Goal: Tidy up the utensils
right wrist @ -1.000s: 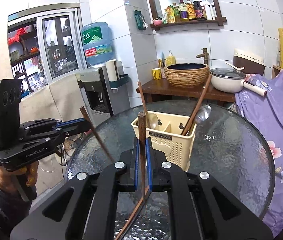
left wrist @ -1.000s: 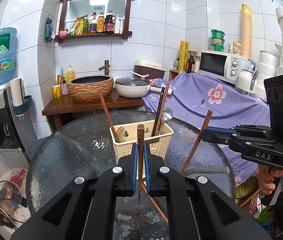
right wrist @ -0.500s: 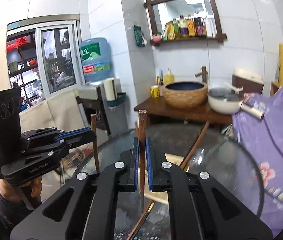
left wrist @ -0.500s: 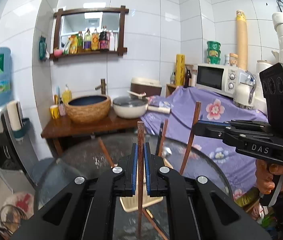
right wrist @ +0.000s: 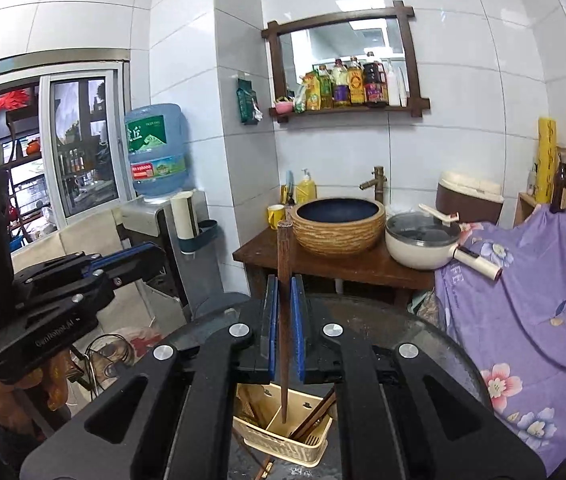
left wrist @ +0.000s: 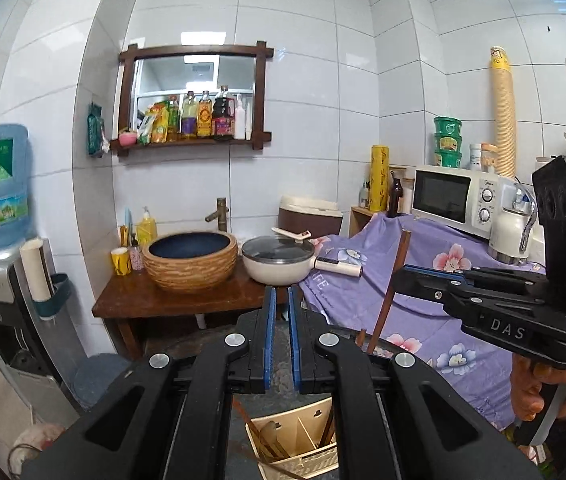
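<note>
Both grippers have risen, so the table and the basket (right wrist: 279, 446) now sit low in each view. The right gripper (right wrist: 284, 284) is clamped on an upright chopstick (right wrist: 283, 248), whose lower tip hangs over the basket's middle compartment, apparently ready to be lowered in. The left gripper (left wrist: 281, 296) is closed to a narrow slit. The chopstick it gripped half a second ago no longer shows between its pads, and where it went cannot be told. Other chopsticks and a spoon already stand in the basket.
</note>
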`<state>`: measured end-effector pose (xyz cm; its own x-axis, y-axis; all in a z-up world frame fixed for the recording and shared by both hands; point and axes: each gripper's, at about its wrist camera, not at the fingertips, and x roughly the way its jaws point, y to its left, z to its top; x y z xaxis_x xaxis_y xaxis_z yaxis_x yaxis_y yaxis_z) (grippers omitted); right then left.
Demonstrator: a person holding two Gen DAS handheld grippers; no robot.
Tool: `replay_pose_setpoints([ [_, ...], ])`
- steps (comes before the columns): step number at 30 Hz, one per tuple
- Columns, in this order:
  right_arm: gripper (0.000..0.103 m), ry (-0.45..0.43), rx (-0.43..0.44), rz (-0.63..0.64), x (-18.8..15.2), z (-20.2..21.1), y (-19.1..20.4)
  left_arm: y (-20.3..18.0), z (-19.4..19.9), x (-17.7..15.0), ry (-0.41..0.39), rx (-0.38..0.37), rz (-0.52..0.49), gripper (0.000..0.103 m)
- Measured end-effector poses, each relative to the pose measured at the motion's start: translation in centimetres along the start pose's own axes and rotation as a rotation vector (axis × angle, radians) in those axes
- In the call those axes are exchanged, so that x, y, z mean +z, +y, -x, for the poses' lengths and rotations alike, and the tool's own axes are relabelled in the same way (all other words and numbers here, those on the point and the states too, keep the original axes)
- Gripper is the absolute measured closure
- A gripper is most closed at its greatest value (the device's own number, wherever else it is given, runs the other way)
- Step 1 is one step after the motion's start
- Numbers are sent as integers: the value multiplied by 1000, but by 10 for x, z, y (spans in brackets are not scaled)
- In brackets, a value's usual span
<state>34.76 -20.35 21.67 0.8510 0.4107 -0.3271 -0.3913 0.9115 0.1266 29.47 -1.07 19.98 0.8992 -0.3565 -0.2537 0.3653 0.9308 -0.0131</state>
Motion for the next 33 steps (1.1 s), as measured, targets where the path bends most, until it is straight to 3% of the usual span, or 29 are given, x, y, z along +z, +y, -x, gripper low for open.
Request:
replay_pose_setpoints([
  [3,96,1,-19,14,-18,-17,-3,12,-15,-29,41,51,27,92],
  [5,96,35,-18,18,-30,-31,-3,30,-27,-57,95,73,90,75],
  [9,96,94,-21,14,-53,-51,-4,59,-32,-102,169,117,170,56],
  [11,96,134,-24,3,-67,-65,-6,68,-30,-116,187,122,197,39],
  [13,96,159,-23,-10,-79,-75,-7,78,-27,-133,217,122,238,35],
  [16,95,175,-31,-23,-93,-84,-11,86,-22,-157,252,132,266,19],
  [18,95,193,-26,-27,-100,-87,-12,90,-22,-172,289,132,276,17],
  [20,83,186,-44,-20,-107,-85,-12,95,-22,-191,327,141,296,13],
  [22,47,145,-55,-16,-112,-76,-11,101,-21,-209,363,149,336,13],
  [25,46,107,-79,32,-118,-61,-5,109,-19,-232,404,153,398,12],
  [30,46,52,-104,120,-136,-33,8,104,-19,-256,455,173,386,12],
  [33,45,65,-73,148,-152,-21,17,97,-19,-266,480,154,365,11],
])
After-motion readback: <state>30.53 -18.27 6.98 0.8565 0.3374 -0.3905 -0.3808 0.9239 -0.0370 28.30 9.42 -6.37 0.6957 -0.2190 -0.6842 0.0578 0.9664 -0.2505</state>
